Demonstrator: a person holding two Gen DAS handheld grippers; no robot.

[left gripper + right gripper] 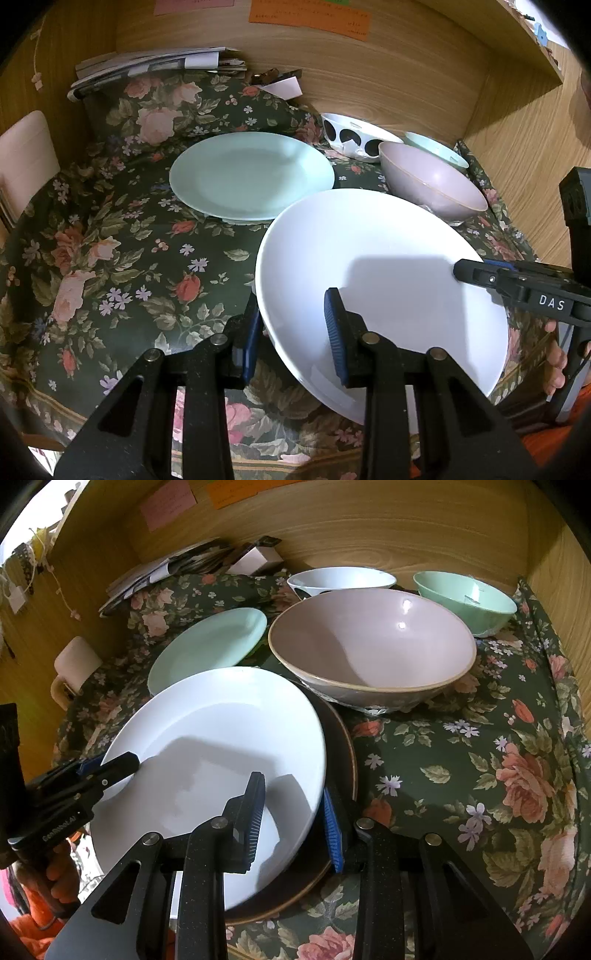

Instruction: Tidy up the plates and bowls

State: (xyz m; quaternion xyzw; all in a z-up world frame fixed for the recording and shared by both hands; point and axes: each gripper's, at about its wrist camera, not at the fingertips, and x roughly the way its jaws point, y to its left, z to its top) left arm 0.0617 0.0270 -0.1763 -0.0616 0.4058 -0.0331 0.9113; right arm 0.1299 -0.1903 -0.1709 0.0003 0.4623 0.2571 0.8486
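Dark floral tablecloth [122, 258] spread across the whole lower frame, roses and leaves everywhere. Stack of papers [155, 64] piled at upper left against the wooden back panel [388, 81]. Orange note [310, 18] and pink note [192, 5] stuck along the top edge. Pale chair back [26, 155] at far left.

Large plate [207, 738] sits on a wider plate [341, 746], nearest the cameras on the tablecloth [461, 775]. Smaller plate [251, 173] lies behind it to the left. Wide bowl [369, 646] stands behind it to the right. Two smaller bowls [340, 578] [463, 594] behind that, near the back wall [369, 524]. Paper stack [147, 66] back left.
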